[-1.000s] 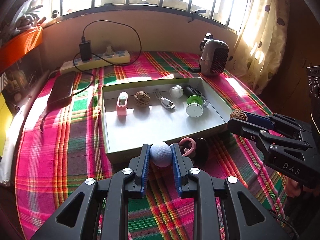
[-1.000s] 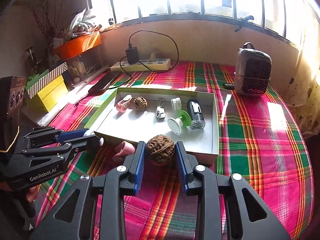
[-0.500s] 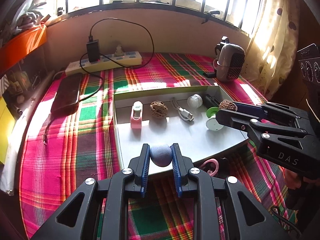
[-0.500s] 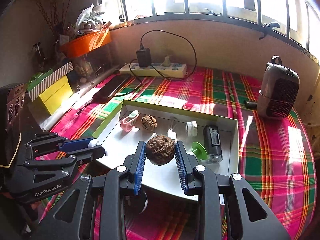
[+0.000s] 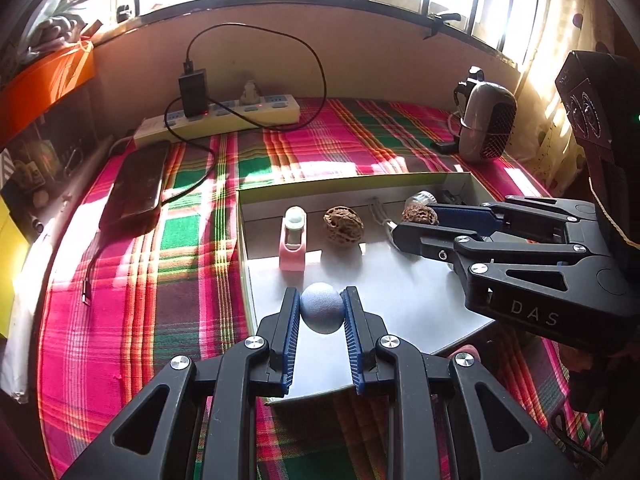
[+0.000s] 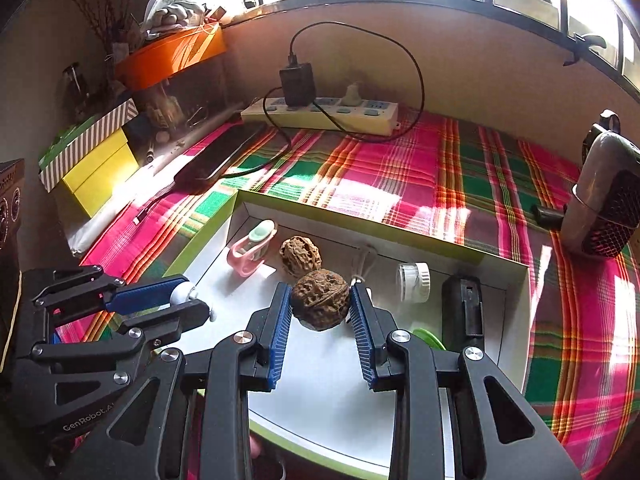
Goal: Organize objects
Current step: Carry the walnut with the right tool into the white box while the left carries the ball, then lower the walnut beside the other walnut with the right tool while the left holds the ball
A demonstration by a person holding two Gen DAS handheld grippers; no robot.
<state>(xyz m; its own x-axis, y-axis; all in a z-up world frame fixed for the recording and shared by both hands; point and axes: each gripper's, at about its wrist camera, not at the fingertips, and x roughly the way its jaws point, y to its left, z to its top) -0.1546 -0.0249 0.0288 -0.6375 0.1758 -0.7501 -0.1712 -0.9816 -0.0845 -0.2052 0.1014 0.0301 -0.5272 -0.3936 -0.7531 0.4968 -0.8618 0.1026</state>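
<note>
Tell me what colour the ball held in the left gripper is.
The ball is pale blue-grey, seen best in the left wrist view, pinched between the left gripper pads.

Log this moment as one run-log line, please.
left gripper: shut on blue ball | right gripper: shut on walnut | both over box

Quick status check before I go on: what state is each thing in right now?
left gripper: shut on the blue ball, over the box
right gripper: shut on a walnut, over the box
box: open, no lid
second walnut: resting in the box
pink holder: upright in the box
charger: plugged into the power strip
</note>
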